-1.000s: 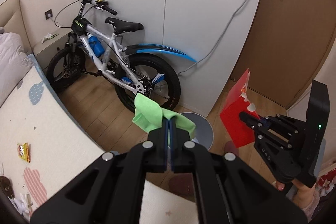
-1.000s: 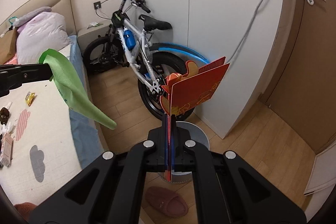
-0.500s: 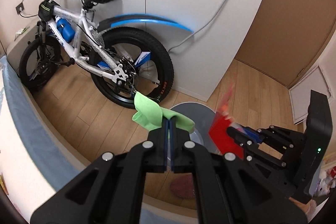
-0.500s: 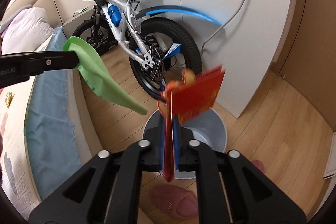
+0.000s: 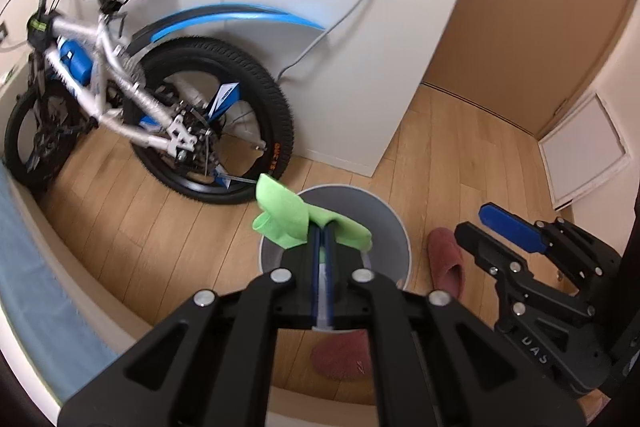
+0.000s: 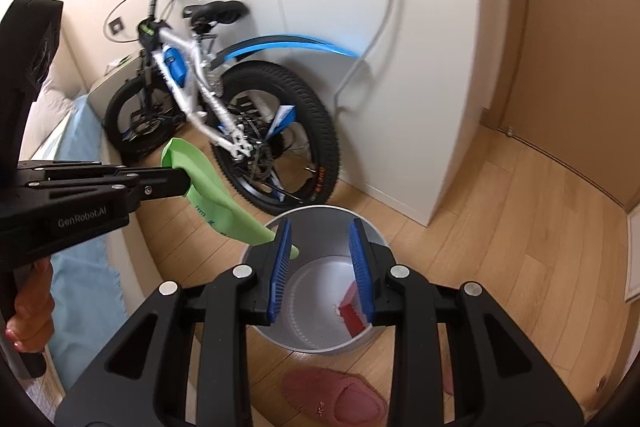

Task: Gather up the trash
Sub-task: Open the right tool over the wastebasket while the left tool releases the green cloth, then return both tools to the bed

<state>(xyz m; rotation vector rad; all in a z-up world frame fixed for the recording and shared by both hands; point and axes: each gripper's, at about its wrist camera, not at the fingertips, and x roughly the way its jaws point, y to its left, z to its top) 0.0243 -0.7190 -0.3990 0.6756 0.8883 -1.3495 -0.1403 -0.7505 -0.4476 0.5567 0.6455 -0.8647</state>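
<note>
The right gripper (image 6: 320,263) has just been opening, empty; the red card (image 6: 351,311) lies in the bin (image 6: 320,215). The left gripper (image 5: 320,239) (pinched tight) grips the green cloth (image 5: 284,215).

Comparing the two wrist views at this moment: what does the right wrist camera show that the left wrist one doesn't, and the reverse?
Only the right wrist view looks into the trash bin, where the red card lies; the open right gripper, whose jaws have just been opening, holds nothing. It also shows a hand.

Only the left wrist view shows the white panel against the wall.

Both show the left gripper shut on the green wrapper, the bicycle and pink slippers.
</note>
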